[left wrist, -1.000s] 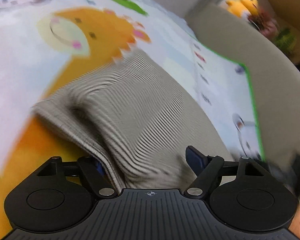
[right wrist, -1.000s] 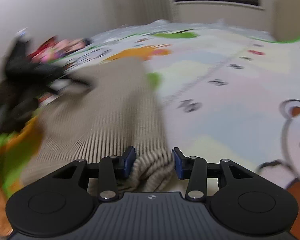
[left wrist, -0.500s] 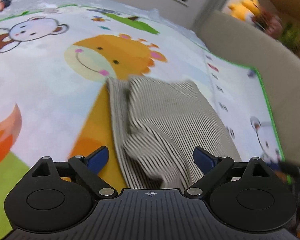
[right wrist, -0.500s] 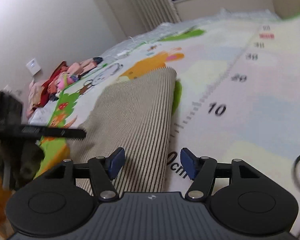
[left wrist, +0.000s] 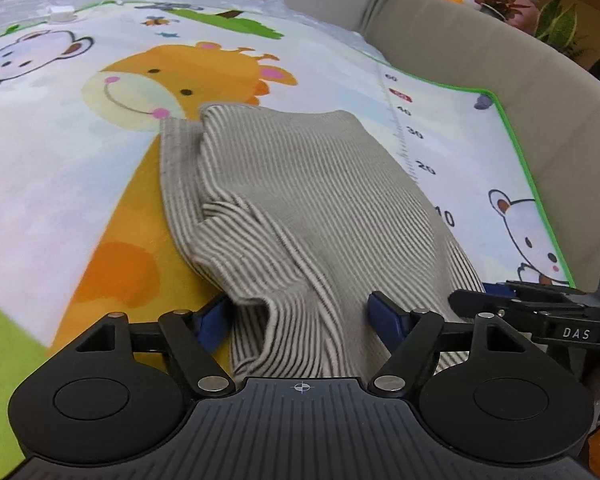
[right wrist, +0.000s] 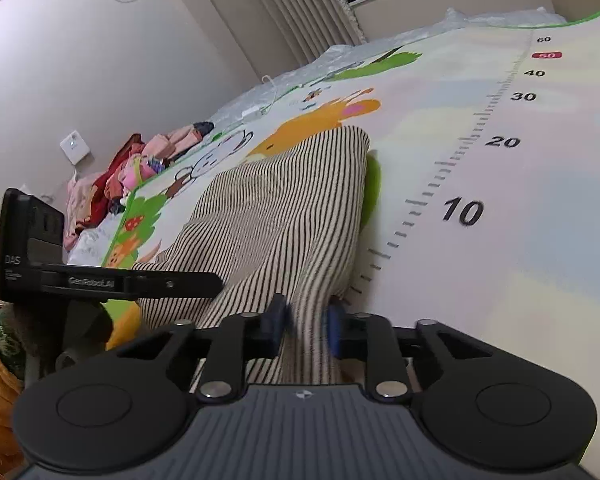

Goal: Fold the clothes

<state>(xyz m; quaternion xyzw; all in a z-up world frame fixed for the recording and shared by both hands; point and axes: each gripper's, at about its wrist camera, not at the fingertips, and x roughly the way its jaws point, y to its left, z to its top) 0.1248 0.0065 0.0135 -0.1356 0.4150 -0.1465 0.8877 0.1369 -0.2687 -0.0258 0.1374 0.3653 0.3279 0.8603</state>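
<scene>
Striped garment (left wrist: 308, 184) lies on the play mat (left wrist: 60, 168), its far end over the printed giraffe's neck, its right edge just beside the printed ruler (right wrist: 472, 148); it looks already doubled, with a loose flap rumpled on its left side; the near hem rises off the mat toward both tools. Right gripper (right wrist: 306, 326) is closed on a bunched fold of that hem, near the ruler's low numbers, likely to lift that corner for the next fold; left gripper (left wrist: 300, 314) straddles the hem's other side with its fingers spread wide and cloth between them, not yet pinched, probably waiting to match the right's hold. Farther left of the ruler, a heap of pink and red clothes (right wrist: 112, 184) sits at the mat's edge.
</scene>
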